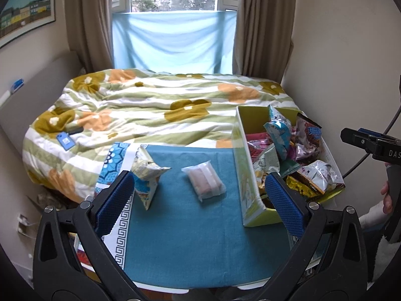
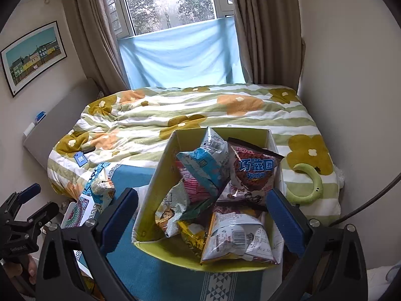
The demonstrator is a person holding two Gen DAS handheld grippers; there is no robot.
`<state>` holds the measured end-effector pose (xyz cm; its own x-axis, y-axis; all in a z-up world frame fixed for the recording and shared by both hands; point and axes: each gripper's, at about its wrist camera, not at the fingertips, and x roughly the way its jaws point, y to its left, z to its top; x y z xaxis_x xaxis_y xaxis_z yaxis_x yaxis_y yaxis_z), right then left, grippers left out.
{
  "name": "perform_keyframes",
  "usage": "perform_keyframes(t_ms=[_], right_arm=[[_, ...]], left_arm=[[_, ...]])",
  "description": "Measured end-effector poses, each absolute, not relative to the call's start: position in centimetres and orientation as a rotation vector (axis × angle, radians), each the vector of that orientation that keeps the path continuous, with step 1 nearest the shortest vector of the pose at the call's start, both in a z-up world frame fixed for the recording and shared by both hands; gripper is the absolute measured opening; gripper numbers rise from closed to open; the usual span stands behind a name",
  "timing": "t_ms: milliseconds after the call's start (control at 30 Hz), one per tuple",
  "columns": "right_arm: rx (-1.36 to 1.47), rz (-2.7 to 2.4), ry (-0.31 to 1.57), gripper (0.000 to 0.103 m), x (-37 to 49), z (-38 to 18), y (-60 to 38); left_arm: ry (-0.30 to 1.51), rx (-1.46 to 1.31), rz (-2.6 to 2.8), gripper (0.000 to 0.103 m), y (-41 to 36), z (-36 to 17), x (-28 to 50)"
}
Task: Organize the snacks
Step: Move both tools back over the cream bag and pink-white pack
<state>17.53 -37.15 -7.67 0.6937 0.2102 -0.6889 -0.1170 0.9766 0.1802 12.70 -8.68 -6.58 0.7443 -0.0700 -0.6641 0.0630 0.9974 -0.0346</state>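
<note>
Readable: "巧滋圈" above "Sponge" on the brown-and-red snack bag (image 2: 253, 175) in the box; "DAS", cut off at the frame edge, on the black right gripper body (image 1: 387, 150); other print on packets too small to read

A bed with a flowery green and white blanket (image 1: 150, 105) sits under a window with brown curtains (image 1: 87, 20). A framed house picture (image 2: 32, 57) hangs nearby.

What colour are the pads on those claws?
Dark blue, textured pads set on black arms; the left wrist view shows them best.
</note>
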Motion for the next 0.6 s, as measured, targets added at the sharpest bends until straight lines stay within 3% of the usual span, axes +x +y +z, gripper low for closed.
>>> perform_keyframes(t_ms=[600], right_arm=[[0.101,0.064,0.694,0.102,14.2,-8.1,-23.5]], left_arm=[[0.727,0.045,-0.214,0.103,5.8,-9.2,16.0]])
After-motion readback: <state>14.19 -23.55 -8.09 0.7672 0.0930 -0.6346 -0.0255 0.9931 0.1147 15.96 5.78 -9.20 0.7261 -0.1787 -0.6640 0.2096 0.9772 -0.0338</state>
